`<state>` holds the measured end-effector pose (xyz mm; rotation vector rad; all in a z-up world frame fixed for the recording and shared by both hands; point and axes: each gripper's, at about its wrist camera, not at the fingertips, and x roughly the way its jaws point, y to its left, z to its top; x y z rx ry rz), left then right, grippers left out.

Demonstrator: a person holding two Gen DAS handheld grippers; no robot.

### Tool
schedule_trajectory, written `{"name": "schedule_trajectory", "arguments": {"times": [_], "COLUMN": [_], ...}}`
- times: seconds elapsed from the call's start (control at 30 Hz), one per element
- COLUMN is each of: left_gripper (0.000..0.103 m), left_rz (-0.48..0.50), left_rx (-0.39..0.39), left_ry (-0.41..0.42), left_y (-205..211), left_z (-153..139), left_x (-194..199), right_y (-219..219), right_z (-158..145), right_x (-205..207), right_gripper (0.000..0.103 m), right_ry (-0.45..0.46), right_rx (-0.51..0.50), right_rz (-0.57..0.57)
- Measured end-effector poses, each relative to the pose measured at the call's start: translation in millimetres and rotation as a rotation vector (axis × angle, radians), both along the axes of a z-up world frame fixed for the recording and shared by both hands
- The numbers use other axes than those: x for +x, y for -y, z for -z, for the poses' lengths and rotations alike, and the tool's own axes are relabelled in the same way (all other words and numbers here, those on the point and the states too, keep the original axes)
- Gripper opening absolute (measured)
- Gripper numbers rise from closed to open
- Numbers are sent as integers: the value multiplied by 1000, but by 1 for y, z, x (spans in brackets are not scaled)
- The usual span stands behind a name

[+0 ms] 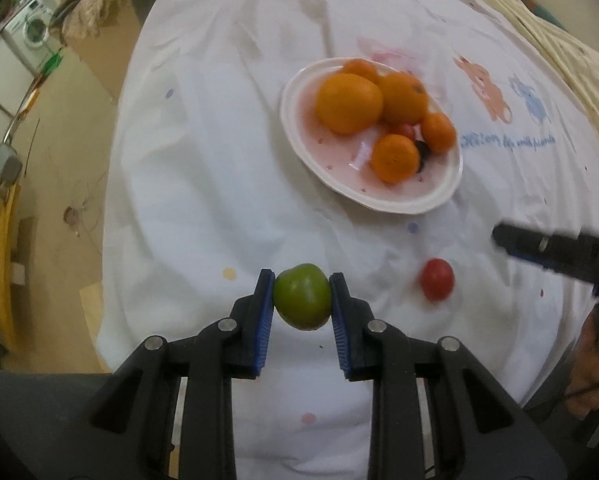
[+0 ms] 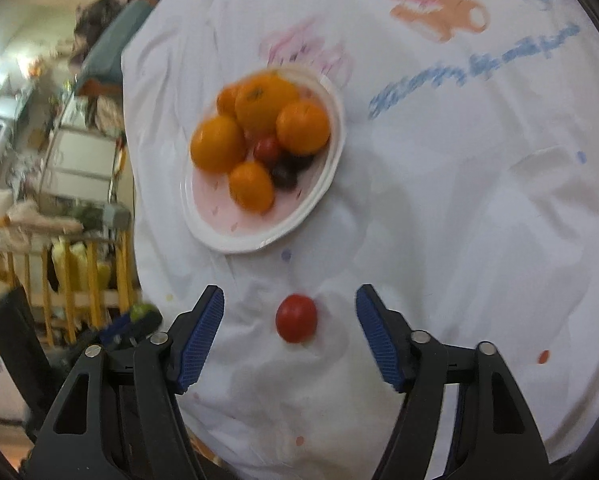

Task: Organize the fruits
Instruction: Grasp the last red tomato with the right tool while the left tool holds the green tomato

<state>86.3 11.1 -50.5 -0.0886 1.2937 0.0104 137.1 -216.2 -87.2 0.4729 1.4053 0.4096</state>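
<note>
Wrinkled white cloth (image 1: 219, 160) | left hand-held gripper (image 1: 302, 300) clamps smooth green fruit (image 1: 302, 302) | right hand-held gripper (image 2: 289, 320) apart

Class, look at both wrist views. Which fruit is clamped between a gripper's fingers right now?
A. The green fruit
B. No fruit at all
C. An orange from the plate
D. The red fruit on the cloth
A: the left gripper is shut on the green fruit, while the red fruit lies free on the cloth between the open right gripper's fingers.
</note>
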Motion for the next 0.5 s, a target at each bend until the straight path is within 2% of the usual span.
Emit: {"name": "schedule_trajectory", "arguments": {"times": [0.17, 0.33, 0.4, 0.5], "left_gripper": [23, 24, 24, 24], "left_rz": [-37, -47, -49, -47], "left_rx": [-39, -74, -79, -94], "left_ry": [20, 32, 34, 31], "left_y": [-8, -12, -11, -10], "left_z": [4, 0, 0, 1], "left_x": [0, 1, 3, 3], "right_y": [-32, -46, -51, -54], "right_z": [16, 34, 40, 38], "right_x": [-5, -8, -11, -13], "right_gripper": [53, 46, 34, 33], "right_ry": [-18, -52, -55, -30], "right_rx": [-84, -159, -190, -213], "right_rz": [-116, -167, -192, -220]}}
